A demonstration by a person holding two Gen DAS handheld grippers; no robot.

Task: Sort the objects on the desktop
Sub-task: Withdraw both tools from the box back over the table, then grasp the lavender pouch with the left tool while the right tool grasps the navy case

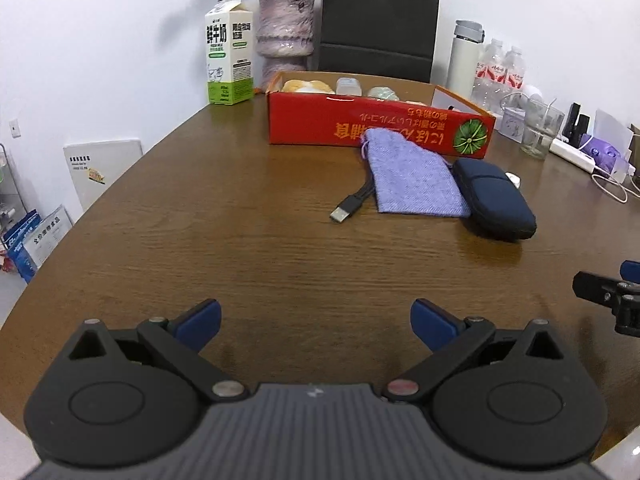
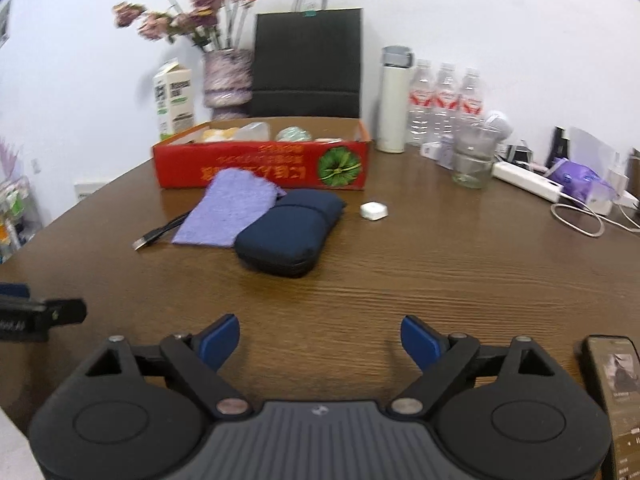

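While both tools hang low over the brown wood-grain table [image 1: 240, 240], the left gripper [image 1: 316, 320] has its blue-padded fingers spread wide with nothing between them, only bare tabletop ahead. The right gripper [image 2: 320, 338] matches it: fingers wide apart, gripping nothing, and its dark tip shows at the right edge of the left wrist view.

Well ahead of both, the action sits mid-table. A lilac woven drawstring pouch [image 1: 412, 176] lies flat, its top end touching the front wall of the red open cardboard box [image 1: 360, 124], which carries upside-down printing and a green round emblem. Just beside the pouch, on its right, lies a dark navy zippered fabric case [image 1: 496, 200], the pouch's edge overlapping it. A black USB cable [image 1: 348, 208] pokes out from under the pouch's left side, silver plug toward the grippers.

From the right wrist view, the navy case is the nearest item, ahead and slightly left of the open fingers. A small white rounded earbud case [image 2: 374, 211] sits alone to the case's right, apart from it. Inside the box there are pale rounded items, too blurred to name.

Behind the box stand a white-and-green milk carton [image 1: 230, 52], a mottled purple vase [image 1: 285, 32], a black paper bag [image 1: 380, 20] and a white thermos [image 2: 394, 100]. A black smartphone [image 2: 612, 392] lies just right of the right gripper.
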